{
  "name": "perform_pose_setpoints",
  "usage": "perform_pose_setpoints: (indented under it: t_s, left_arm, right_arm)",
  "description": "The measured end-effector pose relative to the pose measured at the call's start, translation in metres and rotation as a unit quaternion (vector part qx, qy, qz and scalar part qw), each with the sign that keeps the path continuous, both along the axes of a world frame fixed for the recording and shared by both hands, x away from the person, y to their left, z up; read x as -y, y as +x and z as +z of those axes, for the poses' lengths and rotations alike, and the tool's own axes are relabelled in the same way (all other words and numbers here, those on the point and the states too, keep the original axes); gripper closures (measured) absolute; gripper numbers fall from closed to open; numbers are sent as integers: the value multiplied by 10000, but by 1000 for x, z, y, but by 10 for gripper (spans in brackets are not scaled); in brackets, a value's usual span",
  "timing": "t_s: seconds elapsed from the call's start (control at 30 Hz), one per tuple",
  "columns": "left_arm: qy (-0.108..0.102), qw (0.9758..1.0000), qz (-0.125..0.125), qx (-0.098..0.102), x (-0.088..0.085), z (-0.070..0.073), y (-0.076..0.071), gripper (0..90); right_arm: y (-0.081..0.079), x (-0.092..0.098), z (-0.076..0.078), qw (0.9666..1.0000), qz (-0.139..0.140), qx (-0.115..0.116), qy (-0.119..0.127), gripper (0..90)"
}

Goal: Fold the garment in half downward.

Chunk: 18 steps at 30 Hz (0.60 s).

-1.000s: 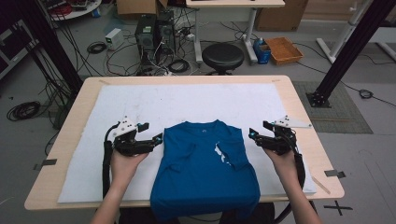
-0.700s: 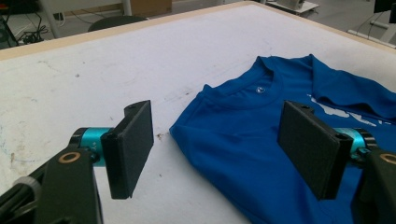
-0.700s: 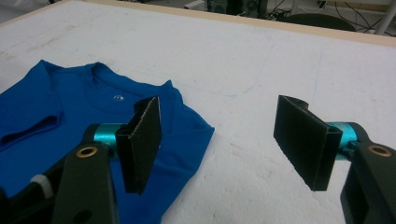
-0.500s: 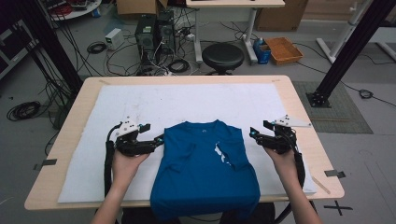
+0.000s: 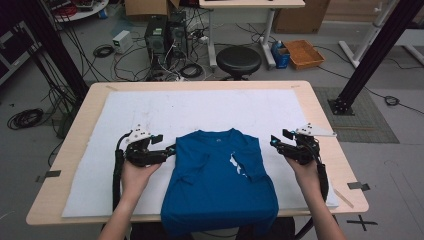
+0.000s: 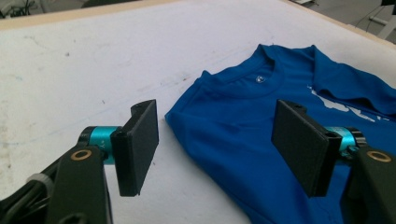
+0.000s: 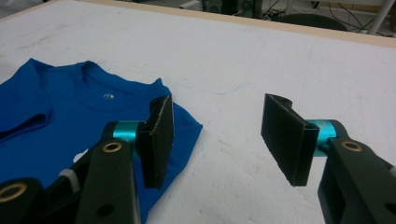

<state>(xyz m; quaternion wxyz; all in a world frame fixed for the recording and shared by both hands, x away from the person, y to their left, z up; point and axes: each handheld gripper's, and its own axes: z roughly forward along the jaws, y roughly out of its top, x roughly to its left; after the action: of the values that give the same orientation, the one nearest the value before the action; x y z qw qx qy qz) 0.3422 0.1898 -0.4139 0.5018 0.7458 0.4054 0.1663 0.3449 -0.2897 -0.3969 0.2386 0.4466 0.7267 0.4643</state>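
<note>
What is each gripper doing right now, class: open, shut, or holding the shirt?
Left gripper: open, jaws just closing a little, straddling the blue T-shirt edge, not pinching it.
Right gripper: open, jaws just closing, nothing gripped.

A robotics or engineering lab: a wooden work table [image 5: 320,107] with a white mat [image 5: 200,112] stands on a grey floor strewn with tangled cables [image 5: 172,62], beside desktop computer towers [image 5: 162,35], a black stool [image 5: 239,60], black metal frame struts [image 5: 372,52] and a cardboard box [image 5: 302,52]
</note>
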Motion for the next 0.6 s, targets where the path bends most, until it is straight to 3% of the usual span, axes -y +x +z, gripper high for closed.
perform_pose_setpoints:
  t_s: [0.17,0.3,0.6]
  left_arm:
    - [12,9996,-48,-277,6,-5,5,341]
    - [71,9993,-76,-369,10,-8,6,378]
    - [177,9976,153,-652,19,-19,22,448]
  right_arm:
    - [3,1,-2,10000,-70,-58,5,458]
    - [5,0,-3,10000,-55,-40,-17,457]
    - [9,-7,-5,9999,-34,-103,-102,476]
